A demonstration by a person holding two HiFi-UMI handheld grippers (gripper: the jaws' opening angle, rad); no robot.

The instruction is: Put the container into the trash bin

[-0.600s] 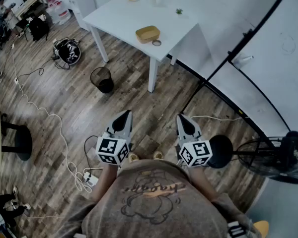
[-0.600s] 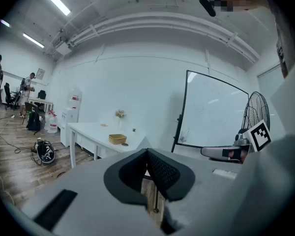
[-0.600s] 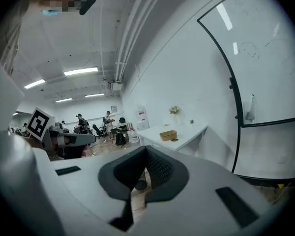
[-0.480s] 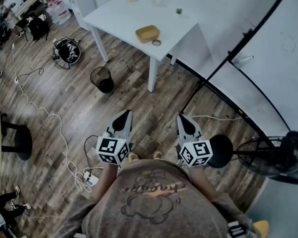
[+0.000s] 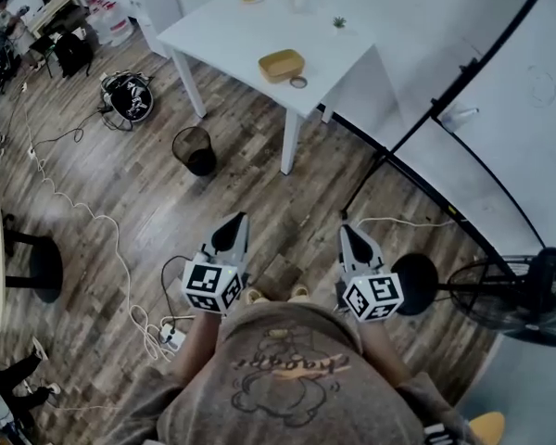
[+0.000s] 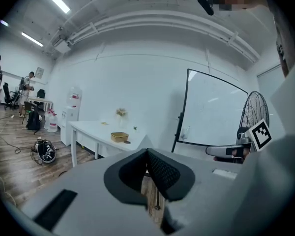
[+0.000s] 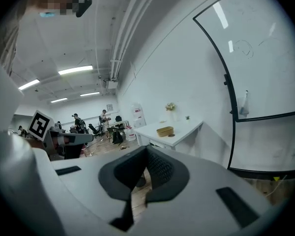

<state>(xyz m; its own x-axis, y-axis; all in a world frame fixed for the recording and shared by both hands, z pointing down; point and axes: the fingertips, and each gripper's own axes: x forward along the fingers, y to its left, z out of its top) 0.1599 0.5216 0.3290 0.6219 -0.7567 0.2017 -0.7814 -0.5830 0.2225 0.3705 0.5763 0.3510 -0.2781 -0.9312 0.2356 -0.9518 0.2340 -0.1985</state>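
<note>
Honestly, nothing's grabbed yet. On the left, the black mesh trash bin (image 5: 194, 148) stands on the wood floor (image 5: 259, 202). The left gripper (image 5: 233, 222) is pinched closed on nothing and held low, probably just carried while walking up. The yellow container (image 5: 281, 65) sits on the white table (image 5: 222, 31), well ahead. The right gripper (image 5: 351, 235) is the same deal: jaws together, empty. There's a whiteboard (image 5: 528, 109) and a floor fan (image 5: 514, 290) off right.
</note>
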